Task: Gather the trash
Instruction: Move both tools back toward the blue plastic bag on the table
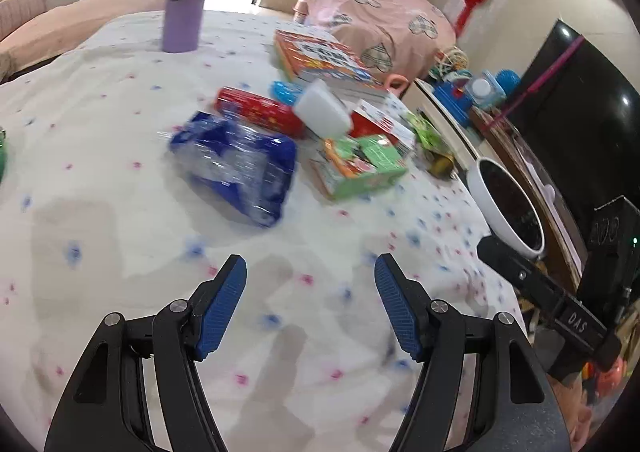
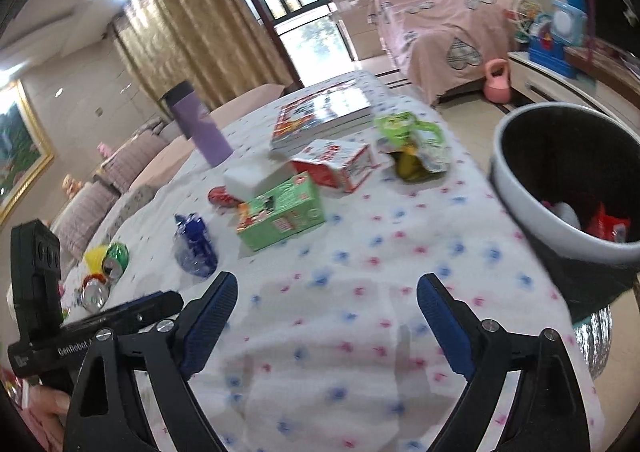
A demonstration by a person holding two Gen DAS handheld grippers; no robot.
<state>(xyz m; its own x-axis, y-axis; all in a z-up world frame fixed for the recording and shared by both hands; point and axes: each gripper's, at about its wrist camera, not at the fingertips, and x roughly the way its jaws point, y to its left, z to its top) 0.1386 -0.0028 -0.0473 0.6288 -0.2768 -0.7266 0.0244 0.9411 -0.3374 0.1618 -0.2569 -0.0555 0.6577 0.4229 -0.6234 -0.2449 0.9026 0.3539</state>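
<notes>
Blue-padded fingers of the left gripper (image 1: 310, 272) stand wide apart over bare flowered tablecloth (image 1: 120, 236), holding nothing; the right gripper (image 2: 326, 294) is spread just as wide and also empty above the cloth (image 2: 360, 332).

Open cloth runs from both grippers up to the trash, so the near half of the table is free room. The table's right edge drops off beside one white bin (image 2: 560, 228) with a black inside, which sits just past that edge and already holds a red wrapper (image 2: 606, 226) and something pale. In the left view the same bin (image 1: 500, 224) lies to the right, with the other gripper's black body in front of it.

Trash on the cloth:
- one crushed blue plastic bottle (image 1: 236, 168), nearest the left gripper;
- one red tube pack (image 1: 256, 112) behind it;
- one white block (image 1: 324, 112) resting on the pile;
- one green carton (image 2: 282, 216);
- one red-and-white carton (image 2: 336, 164);
- one green pouch (image 2: 414, 144) near the far right edge;
- two crushed cans (image 2: 106, 272) by the left edge.

One purple flask (image 2: 198, 124) stands upright farther back, and one flat picture box (image 2: 320, 116) lies near the far edge.
</notes>
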